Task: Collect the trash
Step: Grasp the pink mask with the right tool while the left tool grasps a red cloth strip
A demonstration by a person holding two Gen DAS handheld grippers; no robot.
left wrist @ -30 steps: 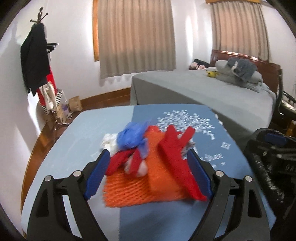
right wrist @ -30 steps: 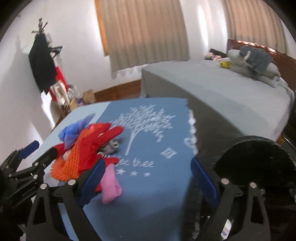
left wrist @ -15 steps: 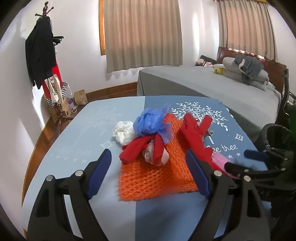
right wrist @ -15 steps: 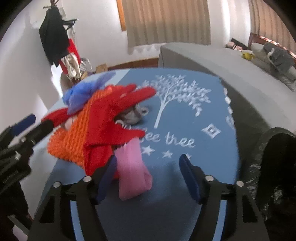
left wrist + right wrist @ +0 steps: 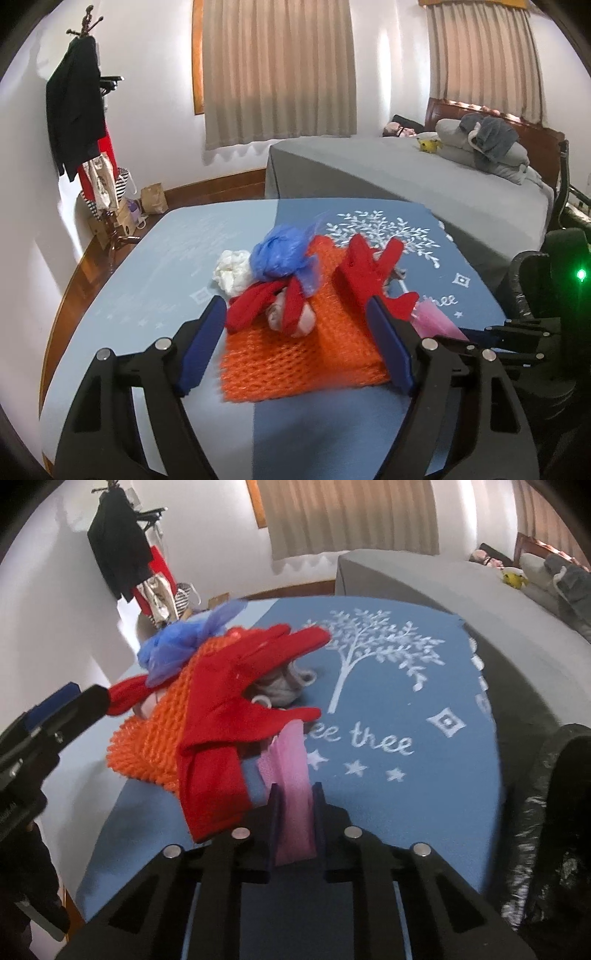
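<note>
Your right gripper [image 5: 295,812] has just closed on the pink scrap [image 5: 291,775] lying lengthwise on the table [image 5: 424,794] beside the red glove [image 5: 229,701], your left gripper [image 5: 295,347] open.

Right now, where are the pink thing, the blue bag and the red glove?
pink thing [image 5: 291,775], right wrist view, its middle between the pads.
blue bag [image 5: 282,254], left wrist view, its crumpled middle.
red glove [image 5: 229,686], right wrist view, its palm.
</note>
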